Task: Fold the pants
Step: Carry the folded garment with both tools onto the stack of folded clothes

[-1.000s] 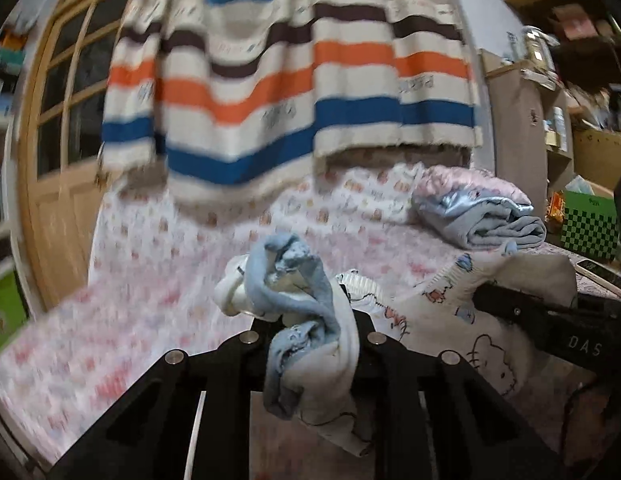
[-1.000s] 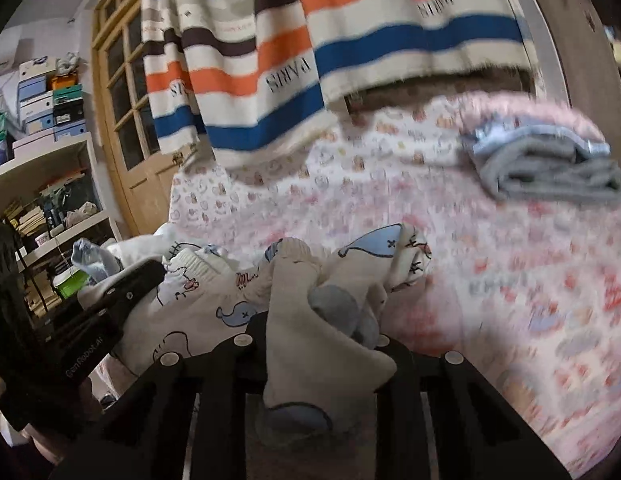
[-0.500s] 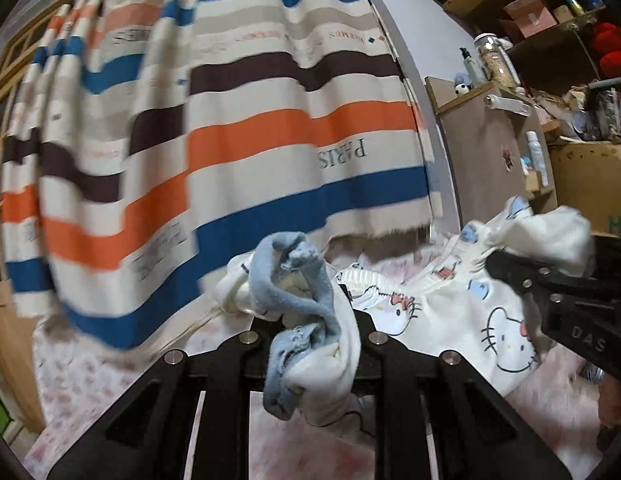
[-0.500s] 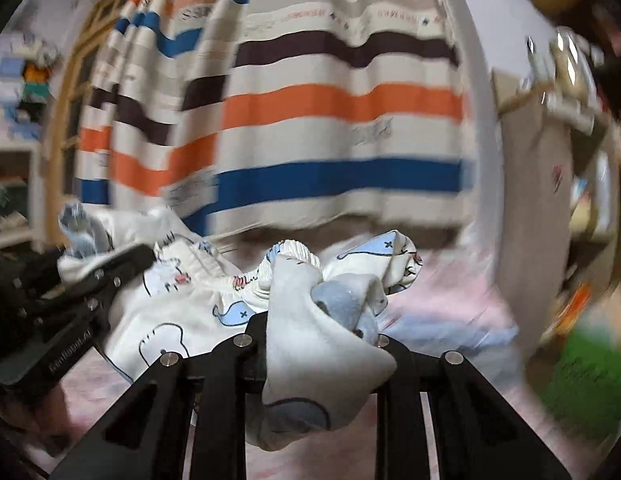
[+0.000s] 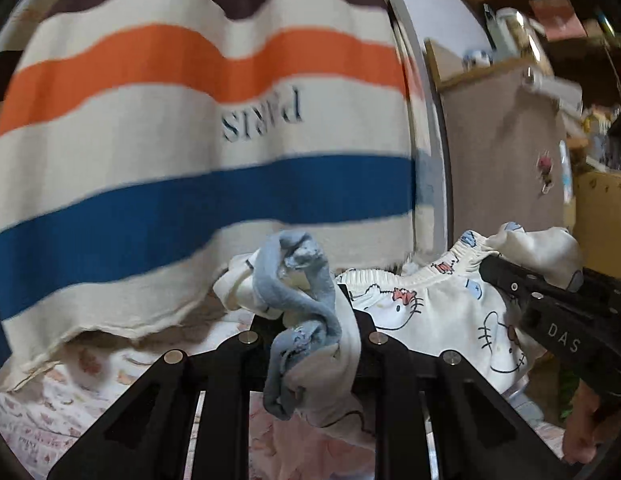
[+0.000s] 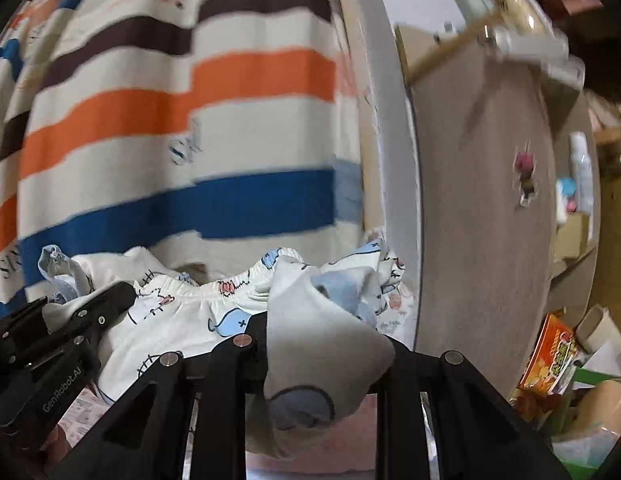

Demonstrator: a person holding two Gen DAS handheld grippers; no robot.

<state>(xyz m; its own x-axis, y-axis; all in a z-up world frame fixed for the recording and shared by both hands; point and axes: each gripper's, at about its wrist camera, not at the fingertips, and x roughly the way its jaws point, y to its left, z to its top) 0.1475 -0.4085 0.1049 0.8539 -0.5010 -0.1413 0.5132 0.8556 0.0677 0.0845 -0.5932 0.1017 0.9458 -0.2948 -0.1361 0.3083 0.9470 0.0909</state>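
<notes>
Both tongs, left (image 5: 306,320) and right (image 6: 318,320), grip bunched corners of the pants (image 5: 430,312); fabric hides the fingertips, and the far striped curtain (image 5: 190,140) is blurred.

My matt black plastic left gripper (image 5: 306,344) and right gripper (image 6: 310,344), with bright metal pins, clamp soft printed cotton pants (image 5: 430,312); the striped curtain (image 5: 190,140) is coarse woven cloth, the cabinet (image 6: 482,200) smooth matt wood.

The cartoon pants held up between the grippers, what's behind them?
Behind the pants hangs a striped curtain, with a brown cabinet to its right. The bed under them is mostly hidden.
</notes>
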